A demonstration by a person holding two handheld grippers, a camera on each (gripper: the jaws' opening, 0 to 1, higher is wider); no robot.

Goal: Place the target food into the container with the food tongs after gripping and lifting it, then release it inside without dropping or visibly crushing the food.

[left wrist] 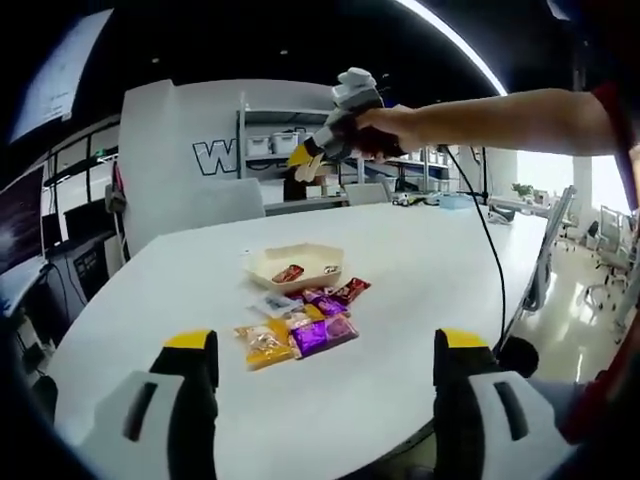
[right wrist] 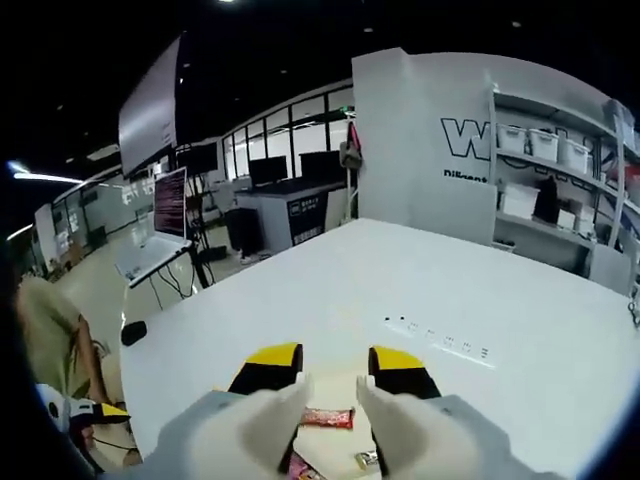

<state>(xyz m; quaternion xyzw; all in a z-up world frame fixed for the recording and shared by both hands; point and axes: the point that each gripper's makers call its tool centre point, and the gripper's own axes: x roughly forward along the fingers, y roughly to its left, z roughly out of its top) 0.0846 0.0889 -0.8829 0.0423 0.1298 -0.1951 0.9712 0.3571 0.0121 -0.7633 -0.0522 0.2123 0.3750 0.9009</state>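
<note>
While the left gripper (left wrist: 325, 372) hangs low over the near edge of the white table (left wrist: 420, 270), its two yellow-tipped jaws stand wide apart with nothing between them and nothing touching them. Ahead of those jaws, between them in the left gripper view, lies a loose heap of wrapped snacks (left wrist: 300, 325): an orange packet on the left, a purple one beside it, red and pale ones behind. Just beyond the heap sits a shallow cream tray (left wrist: 295, 265), with a red bar and another small packet lying inside it.

Higher up in that view, a person's hand (left wrist: 385, 130) holds the right gripper (left wrist: 302, 160) well above the tray, its tips pointing down and to the left.

From the right gripper view, its own jaws (right wrist: 335, 375) are parted by a narrow gap and hold nothing. Below and between them lies a red snack bar (right wrist: 327, 418), its long axis running across the gap from one jaw to the other, well clear of both. Other wrappers peek out nearer the jaw roots, too cut off to identify.

Beyond the table are a white wall with large dark letters (right wrist: 478, 137), shelves with storage boxes (right wrist: 545, 145), desks with screens (right wrist: 170, 203), and a long ceiling light (left wrist: 450, 40).
</note>
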